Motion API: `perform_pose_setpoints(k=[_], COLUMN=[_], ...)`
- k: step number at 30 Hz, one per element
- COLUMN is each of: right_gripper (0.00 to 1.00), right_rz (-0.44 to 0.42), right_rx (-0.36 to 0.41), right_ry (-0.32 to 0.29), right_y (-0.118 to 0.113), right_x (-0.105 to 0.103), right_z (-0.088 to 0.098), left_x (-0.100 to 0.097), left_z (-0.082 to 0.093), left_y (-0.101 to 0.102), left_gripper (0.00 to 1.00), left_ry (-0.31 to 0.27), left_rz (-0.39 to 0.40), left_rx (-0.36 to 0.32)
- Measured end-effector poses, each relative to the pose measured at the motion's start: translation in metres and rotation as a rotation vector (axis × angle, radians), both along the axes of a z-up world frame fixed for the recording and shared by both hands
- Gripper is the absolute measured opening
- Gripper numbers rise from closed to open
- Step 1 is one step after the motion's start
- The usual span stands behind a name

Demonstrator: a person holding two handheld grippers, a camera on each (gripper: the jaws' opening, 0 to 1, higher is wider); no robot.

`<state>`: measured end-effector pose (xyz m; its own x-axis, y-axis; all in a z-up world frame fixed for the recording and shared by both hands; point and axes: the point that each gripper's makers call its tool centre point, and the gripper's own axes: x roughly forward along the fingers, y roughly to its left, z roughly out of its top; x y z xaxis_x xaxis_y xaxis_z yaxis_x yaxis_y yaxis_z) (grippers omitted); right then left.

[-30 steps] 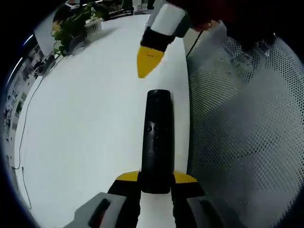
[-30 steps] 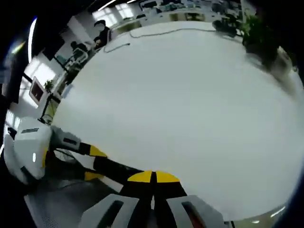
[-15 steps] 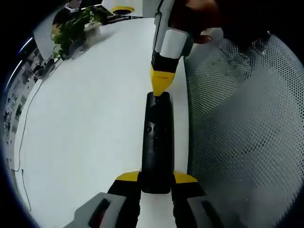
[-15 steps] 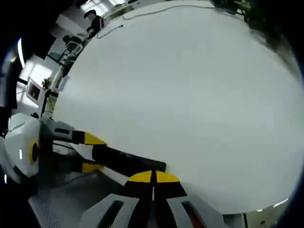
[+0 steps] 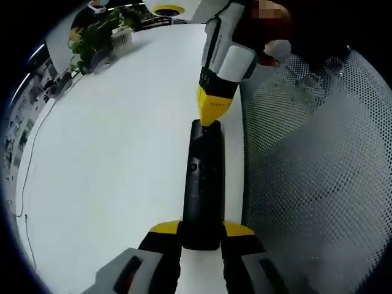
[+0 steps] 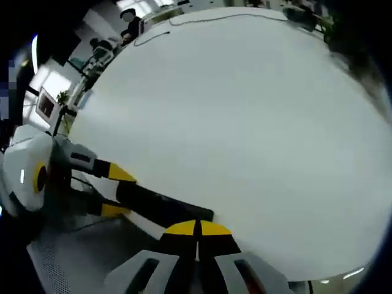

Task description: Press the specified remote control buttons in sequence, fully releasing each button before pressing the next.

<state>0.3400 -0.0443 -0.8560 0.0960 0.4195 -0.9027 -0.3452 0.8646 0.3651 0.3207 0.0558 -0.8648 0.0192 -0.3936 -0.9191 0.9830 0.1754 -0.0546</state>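
Slim black remote [image 5: 202,184] clamped in left gripper [image 5: 201,236]; right gripper [image 5: 211,112] closed, yellow tips seemingly touching its end.

Black remote [image 5: 203,184], yellow-tipped right gripper [image 5: 212,109], white table [image 5: 110,153], grey mesh chair [image 5: 312,171].

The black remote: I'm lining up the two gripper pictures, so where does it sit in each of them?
Left gripper view: the black remote runs up the centre, its near end clamped between the left gripper jaws, its far end under the right gripper tip.
Right gripper view: it lies lower left, slanting from the left gripper toward the right gripper.
Shared landmark: the white table.
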Motion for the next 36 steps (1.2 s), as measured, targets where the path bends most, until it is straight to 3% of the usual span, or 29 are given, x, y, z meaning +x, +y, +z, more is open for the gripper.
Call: perform_pose_setpoints(k=[4, 24, 28, 33, 36], right_gripper=[0.00, 0.00, 0.00, 0.00, 0.00], right_rz=[0.003, 0.022, 0.074, 0.045, 0.046], right_rx=[-0.002, 0.030, -0.014, -0.086, -0.109], right_ry=[0.023, 0.029, -0.007, 0.046, 0.041], right_y=[0.001, 0.010, 0.012, 0.012, 0.012], right_x=[-0.001, -0.003, -0.003, -0.002, -0.002], right_z=[0.000, 0.001, 0.000, -0.001, -0.001], left_x=[-0.001, 0.000, 0.000, 0.000, 0.000], left_z=[-0.001, -0.001, -0.001, -0.001, -0.001], left_y=[0.000, 0.000, 0.000, -0.001, -0.001], left_gripper=[0.24, 0.25, 0.25, 0.25, 0.25], left_ry=[-0.028, -0.043, -0.040, -0.040, -0.043], left_rz=[-0.040, -0.059, -0.052, -0.062, -0.064], left_rx=[0.001, -0.005, -0.005, -0.005, -0.013])
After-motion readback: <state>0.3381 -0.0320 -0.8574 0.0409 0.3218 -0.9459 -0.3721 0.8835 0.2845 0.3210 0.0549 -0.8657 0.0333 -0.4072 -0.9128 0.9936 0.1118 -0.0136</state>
